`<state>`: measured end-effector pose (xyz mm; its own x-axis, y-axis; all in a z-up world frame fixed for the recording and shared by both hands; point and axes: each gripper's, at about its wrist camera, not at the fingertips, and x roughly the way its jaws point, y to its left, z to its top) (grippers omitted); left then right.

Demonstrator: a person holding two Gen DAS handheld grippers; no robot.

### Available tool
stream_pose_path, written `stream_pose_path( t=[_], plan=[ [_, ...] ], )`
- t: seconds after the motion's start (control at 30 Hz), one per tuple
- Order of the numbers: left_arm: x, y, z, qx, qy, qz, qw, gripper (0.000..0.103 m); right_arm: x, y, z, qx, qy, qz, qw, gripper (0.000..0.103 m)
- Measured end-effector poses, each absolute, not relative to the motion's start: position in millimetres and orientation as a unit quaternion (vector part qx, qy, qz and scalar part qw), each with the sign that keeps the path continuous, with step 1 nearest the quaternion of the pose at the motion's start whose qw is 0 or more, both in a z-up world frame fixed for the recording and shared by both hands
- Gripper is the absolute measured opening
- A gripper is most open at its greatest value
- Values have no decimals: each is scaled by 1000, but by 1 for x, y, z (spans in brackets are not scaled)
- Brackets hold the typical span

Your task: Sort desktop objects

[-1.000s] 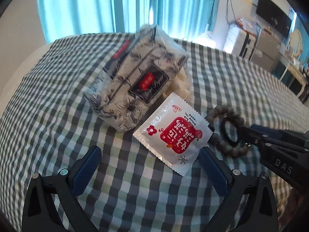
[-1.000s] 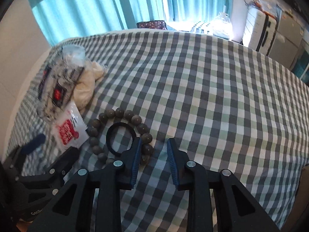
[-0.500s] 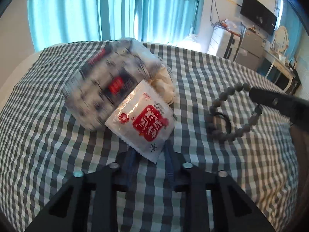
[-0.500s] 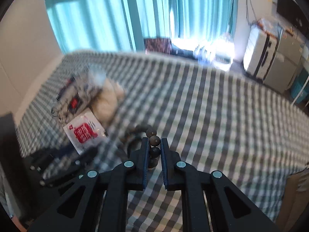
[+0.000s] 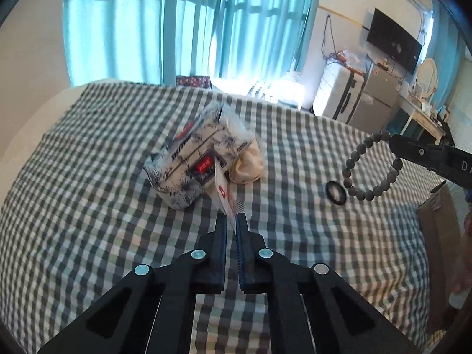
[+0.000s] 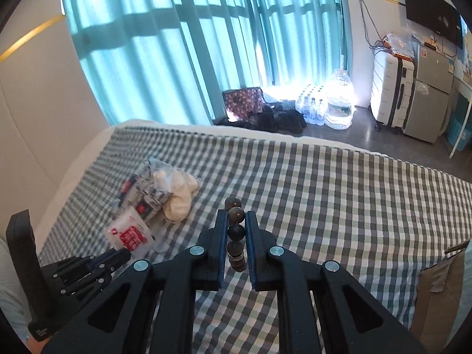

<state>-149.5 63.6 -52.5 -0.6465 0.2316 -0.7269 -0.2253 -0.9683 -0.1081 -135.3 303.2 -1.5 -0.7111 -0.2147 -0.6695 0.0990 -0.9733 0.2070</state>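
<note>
My left tool (image 5: 231, 221) is clamped on the sachet (image 5: 223, 192), raised edge-on above the desk (image 5: 88, 177), while my right tool (image 6: 236, 221), further right, pinches the dangling bead bracelet (image 6: 235, 216).

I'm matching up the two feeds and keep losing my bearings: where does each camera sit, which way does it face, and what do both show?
Left wrist: sits behind the left gripper, looking down along its fingers across the checked cloth toward the curtains; its jaws pinch the red-and-white sachet.
Right wrist: sits behind the right gripper, facing the same window; its jaws clamp the bead bracelet.
Shared: each view catches the other gripper, plus the tissue pack, sachet and bracelet.
</note>
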Motion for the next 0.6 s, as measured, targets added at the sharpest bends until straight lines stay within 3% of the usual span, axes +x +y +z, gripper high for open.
stream_pose_path(
  t=[0.23, 0.33, 0.37, 0.4, 0.47, 0.6],
  plan=[
    [-150, 68, -53, -416, -33, 895, 155, 7, -111, 322, 21, 350, -105, -927, 86, 12],
    [-159, 65, -71, -438, -51, 884, 151, 13, -104, 334, 30, 339, -115, -930, 80, 12],
    [-159, 66, -76, -445, -52, 882, 143, 26, -103, 337, 31, 339, -118, -930, 80, 12],
    [-161, 65, -80, -452, -53, 880, 133, 49, -102, 341, 33, 338, -119, -930, 77, 12],
    [-164, 63, -87, -454, -56, 882, 116, 72, -104, 343, 32, 340, -120, -930, 74, 12],
    [-177, 64, -94, -449, -53, 886, 99, 77, -113, 345, 22, 354, -124, -924, 75, 12]
  ],
)
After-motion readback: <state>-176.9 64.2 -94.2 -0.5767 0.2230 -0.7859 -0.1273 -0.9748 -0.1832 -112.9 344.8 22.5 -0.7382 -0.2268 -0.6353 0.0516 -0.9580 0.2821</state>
